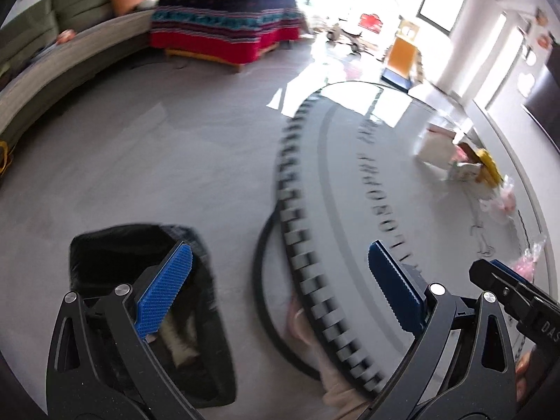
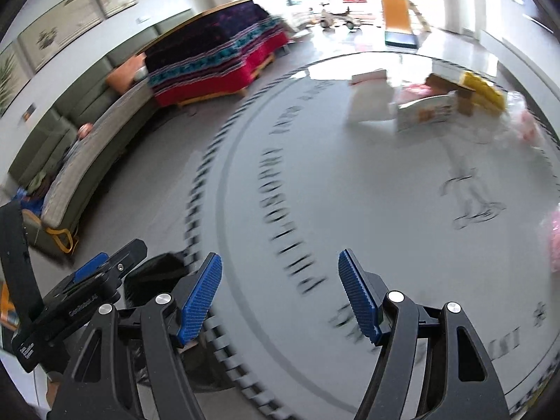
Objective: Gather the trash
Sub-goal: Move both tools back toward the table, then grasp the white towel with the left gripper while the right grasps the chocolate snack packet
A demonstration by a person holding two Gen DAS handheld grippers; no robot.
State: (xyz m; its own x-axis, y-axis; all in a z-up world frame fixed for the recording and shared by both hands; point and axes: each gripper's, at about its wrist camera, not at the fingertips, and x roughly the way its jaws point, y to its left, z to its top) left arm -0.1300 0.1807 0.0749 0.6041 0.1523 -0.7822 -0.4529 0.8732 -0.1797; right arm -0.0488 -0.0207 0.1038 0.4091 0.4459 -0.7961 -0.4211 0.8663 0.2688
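A round grey table (image 1: 350, 161) with dark lettering carries a pile of trash at its far side: white and printed cartons (image 2: 423, 106), a yellow packet (image 2: 484, 92) and clear and pink wrappers (image 2: 525, 122). The pile also shows in the left wrist view (image 1: 469, 164). A black bin bag (image 1: 147, 301) stands on the floor left of the table, with pale trash inside. My left gripper (image 1: 280, 280) is open and empty, above the table's edge and the bag. My right gripper (image 2: 280, 294) is open and empty over the near part of the table.
A grey-green sofa (image 2: 87, 161) runs along the left wall. A low table under a red, teal and dark cloth (image 2: 224, 59) stands beyond. An orange stand (image 2: 397, 10) and toys sit by the bright windows. Grey floor (image 1: 140, 161) lies left of the table.
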